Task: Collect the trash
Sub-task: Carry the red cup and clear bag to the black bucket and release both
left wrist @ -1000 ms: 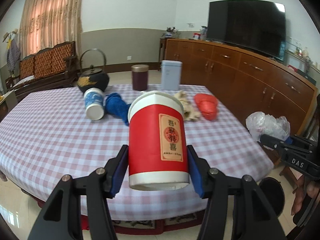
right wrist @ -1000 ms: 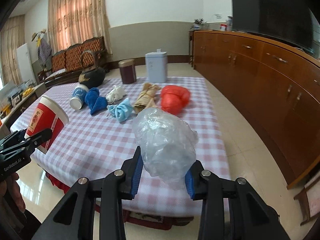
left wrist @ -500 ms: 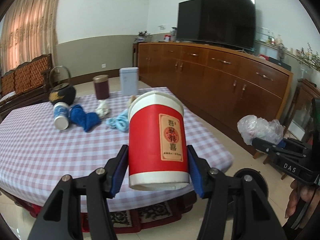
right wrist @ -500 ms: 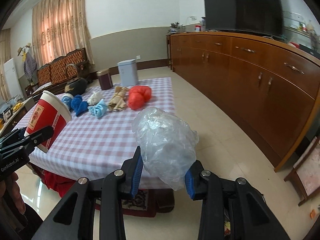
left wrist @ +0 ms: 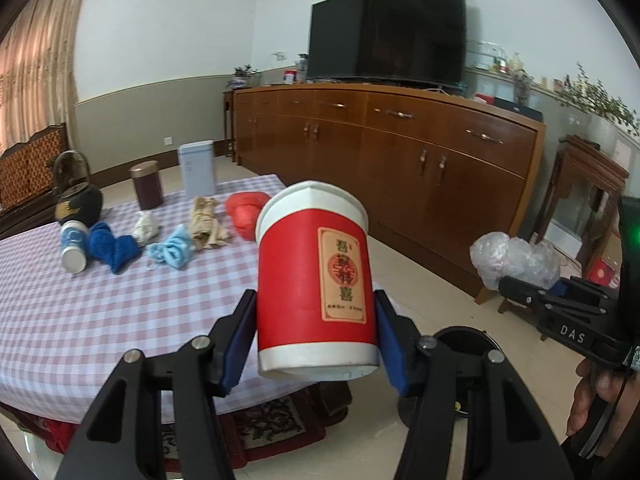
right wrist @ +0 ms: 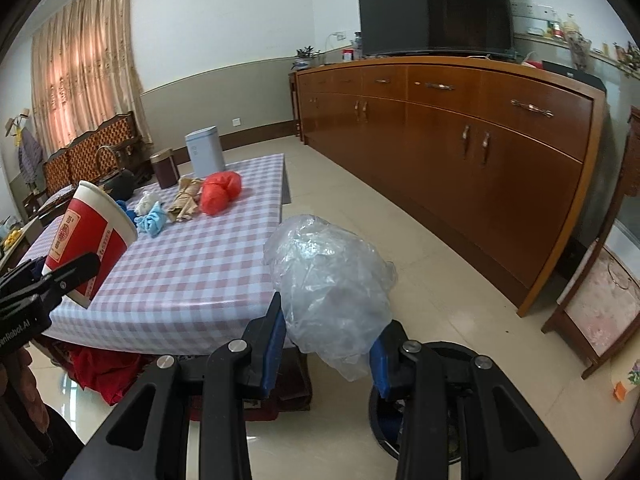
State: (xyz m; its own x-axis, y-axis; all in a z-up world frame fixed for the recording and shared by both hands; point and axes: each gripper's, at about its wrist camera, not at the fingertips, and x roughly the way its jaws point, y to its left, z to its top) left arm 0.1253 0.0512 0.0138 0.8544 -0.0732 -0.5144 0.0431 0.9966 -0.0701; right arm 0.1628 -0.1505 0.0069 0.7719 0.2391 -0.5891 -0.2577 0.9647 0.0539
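Observation:
My left gripper (left wrist: pixel 316 340) is shut on a red paper cup (left wrist: pixel 316 280) with a white rim, held upright past the table's near corner; the cup also shows in the right wrist view (right wrist: pixel 90 236). My right gripper (right wrist: pixel 328 350) is shut on a crumpled clear plastic bag (right wrist: pixel 330 292), which also shows in the left wrist view (left wrist: pixel 514 258). A round black bin (right wrist: pixel 432 400) sits on the floor just below the right gripper, mostly hidden by its fingers; it shows behind the left gripper too (left wrist: pixel 464 344).
The checked table (left wrist: pixel 80 312) carries a red bag (left wrist: pixel 244 212), brown paper (left wrist: pixel 206 222), light blue cloth (left wrist: pixel 172 250), dark blue cloth (left wrist: pixel 112 246), a lying cup (left wrist: pixel 74 246), a teapot (left wrist: pixel 78 200) and two canisters. A long wooden sideboard (right wrist: pixel 460 128) runs along the right.
Both grippers have swung right and away from the table, each still holding its item. The black bin on the floor has come into view below them.

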